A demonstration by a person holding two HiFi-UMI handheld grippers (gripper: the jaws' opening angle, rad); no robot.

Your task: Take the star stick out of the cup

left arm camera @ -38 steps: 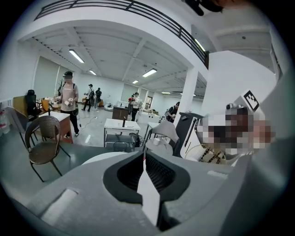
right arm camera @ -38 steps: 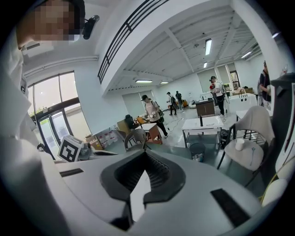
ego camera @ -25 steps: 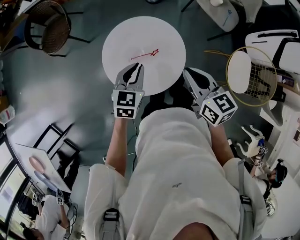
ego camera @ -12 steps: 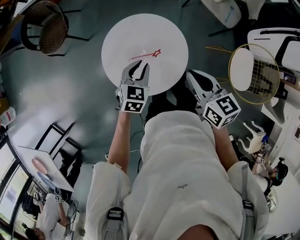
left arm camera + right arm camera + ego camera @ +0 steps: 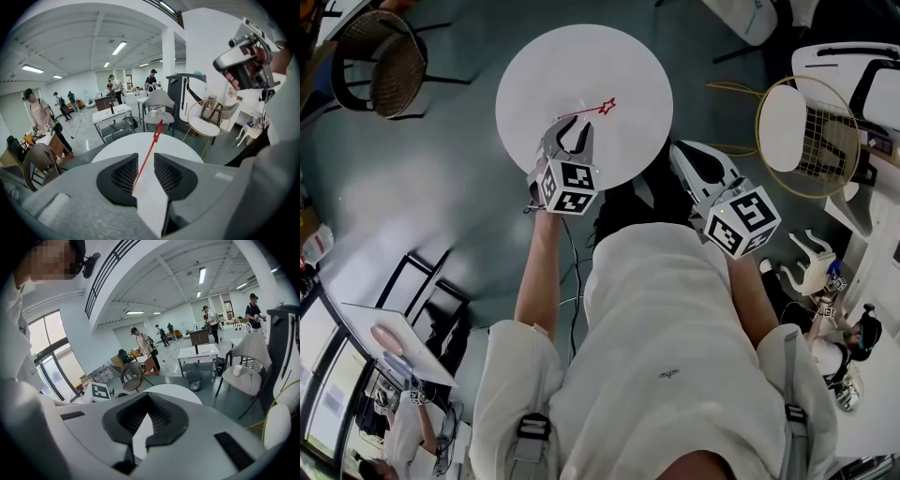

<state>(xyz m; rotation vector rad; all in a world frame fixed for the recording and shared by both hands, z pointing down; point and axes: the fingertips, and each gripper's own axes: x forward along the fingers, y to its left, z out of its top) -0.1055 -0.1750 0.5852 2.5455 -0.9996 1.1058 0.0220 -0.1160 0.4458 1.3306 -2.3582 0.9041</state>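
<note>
While the left tongs (image 5: 571, 128) hang low over the near part of the round white counter (image 5: 581, 56), the red star stick (image 5: 586, 108) lies flat on the counter top, star end pointing away from the person, plain tail end toward the tongs. Left gripper view: jaws released, having just been opening; the stick (image 5: 149, 152) runs up the gap between the two ribbed pads, its tail down in the gap, neither pad pressing on it. Stick looks thin and straight, with the star outline at the far tip. Right tongs (image 5: 692, 155) are held off the counter's rim on the person's right side, well apart from the stick. Right gripper view: right tongs (image 5: 143, 420) released, jaws a little apart, nothing between them, only a strip of white counter (image 5: 176, 391) showing through the gap. Person in a white top, forearms bare, one marker cube on each gripper. Beyond the counter: a wicker chair (image 5: 389, 61) on the left, a gold wire-backed chair (image 5: 811, 127) with a white seat on the right, grey floor between.
</note>
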